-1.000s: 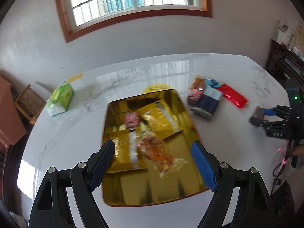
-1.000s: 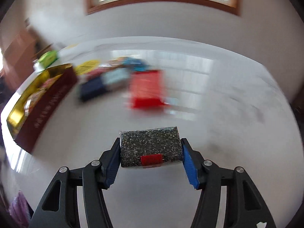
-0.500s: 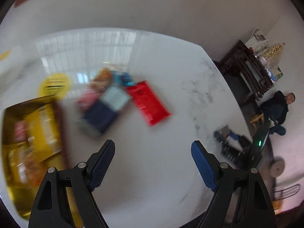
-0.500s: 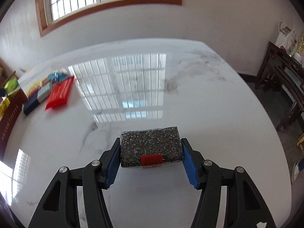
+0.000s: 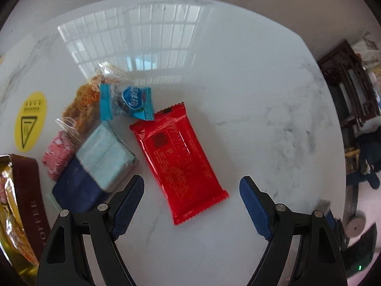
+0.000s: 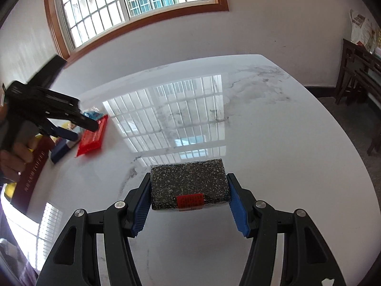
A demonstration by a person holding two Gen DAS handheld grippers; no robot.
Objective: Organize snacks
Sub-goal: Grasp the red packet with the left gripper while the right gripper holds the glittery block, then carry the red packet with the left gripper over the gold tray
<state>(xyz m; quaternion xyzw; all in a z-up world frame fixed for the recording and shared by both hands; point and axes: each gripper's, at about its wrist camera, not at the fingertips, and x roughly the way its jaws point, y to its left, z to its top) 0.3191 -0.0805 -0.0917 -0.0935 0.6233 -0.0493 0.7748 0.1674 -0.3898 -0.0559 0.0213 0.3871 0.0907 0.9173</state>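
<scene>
A red snack packet [image 5: 179, 159] lies flat on the white marble table, and my left gripper [image 5: 191, 195] hangs open right above its near end, nothing touching the pads. Left of it lie a navy and pale-blue packet [image 5: 95, 164], a small blue packet [image 5: 128, 101], a clear bag of orange snacks [image 5: 83, 102] and a pink packet [image 5: 57, 153]. The gold tray [image 5: 26, 195] with its brown wall sits at the far left. My right gripper [image 6: 189, 196] is shut on a dark speckled block with a red label [image 6: 189, 184], held above the table. The right wrist view also shows the left gripper [image 6: 78, 128] over the red packet [image 6: 92, 138].
A yellow round sticker [image 5: 29, 119] marks the table left of the snacks. Dark wooden furniture [image 5: 350, 85] stands beyond the table's right edge. A hand [image 6: 14, 152] holds the left gripper's handle. A wood-framed window [image 6: 133, 7] fills the far wall.
My left gripper has swung from above the gold tray to the right and down, over the red packet. My right gripper turned away from the pile with the speckled block, then held still.
</scene>
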